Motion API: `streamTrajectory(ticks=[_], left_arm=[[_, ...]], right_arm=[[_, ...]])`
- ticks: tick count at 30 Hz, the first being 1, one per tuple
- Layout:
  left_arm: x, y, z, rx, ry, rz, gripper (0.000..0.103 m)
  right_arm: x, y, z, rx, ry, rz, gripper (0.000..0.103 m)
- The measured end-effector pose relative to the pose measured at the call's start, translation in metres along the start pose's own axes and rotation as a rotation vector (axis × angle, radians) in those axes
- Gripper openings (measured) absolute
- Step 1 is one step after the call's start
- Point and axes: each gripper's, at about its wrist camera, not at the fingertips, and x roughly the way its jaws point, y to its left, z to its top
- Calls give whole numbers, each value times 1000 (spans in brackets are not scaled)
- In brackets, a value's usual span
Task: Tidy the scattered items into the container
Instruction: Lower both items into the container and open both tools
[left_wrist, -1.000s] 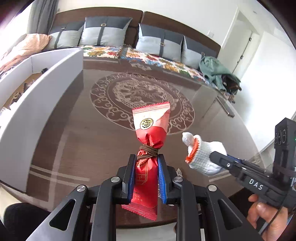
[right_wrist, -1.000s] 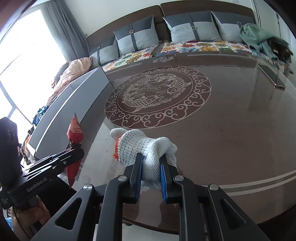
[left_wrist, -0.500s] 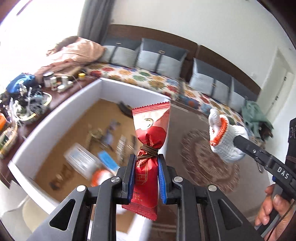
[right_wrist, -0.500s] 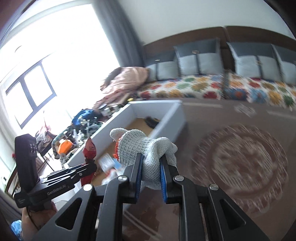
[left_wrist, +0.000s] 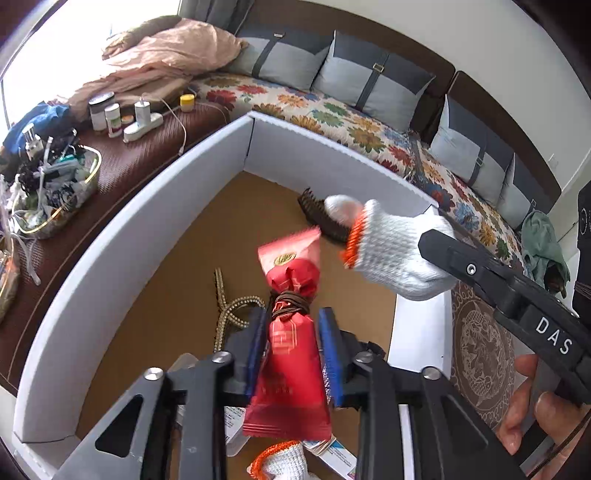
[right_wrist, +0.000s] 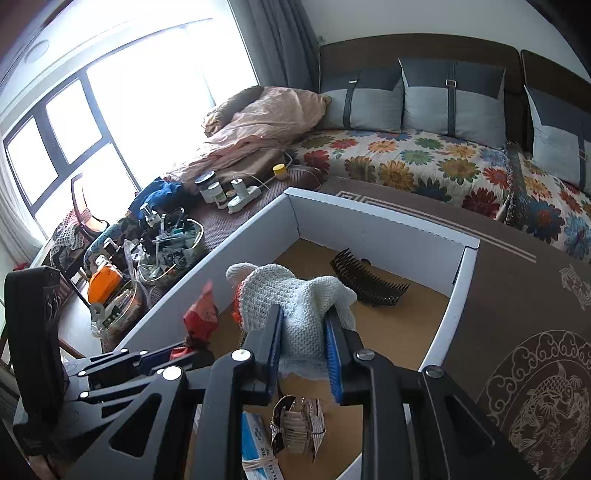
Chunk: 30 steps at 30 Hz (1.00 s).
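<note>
A white-walled container (left_wrist: 110, 258) with a brown floor fills the near scene on a dark patterned table (right_wrist: 517, 295). Its near end is cut off behind both grippers, and the things lying there are hard to make out. The white glove (right_wrist: 299, 310) hangs over the container, its lower part hidden between the pads of the right gripper (right_wrist: 303, 350), whose jaws squeeze it on both sides. The left gripper (left_wrist: 293, 350) stands parted: the red packet (left_wrist: 290, 343) sits between the blue pads with a visible gap on its right, its top blurred. A dark comb (right_wrist: 369, 282) lies at the far end.
</note>
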Motion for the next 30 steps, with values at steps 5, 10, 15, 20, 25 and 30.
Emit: streamTrajectory(ticks=[5,10,15,20,25,30], left_arm=[[3,12,-11,-37,-15,31,103],[-30,10,-32,-63,-49,23,103],[-74,1,-59,-66,-88,22,103],[-114,-7,-97,-90,-98,7,103],[-151,-13,-137,-105,-95,23,103],[-187,-19,-177,-119,-91,39,103]], right_arm=[[10,-16,-3,56,3,-19,45],[-7,-26,-17,119,25,-15,48],[-34,-17,-46,121,36,-1,48],[-69,-3,-80,121,123,-9,48],[-134,21,-108,74,122,-116,48],[-193,54,-129,-36,68,-221,48]])
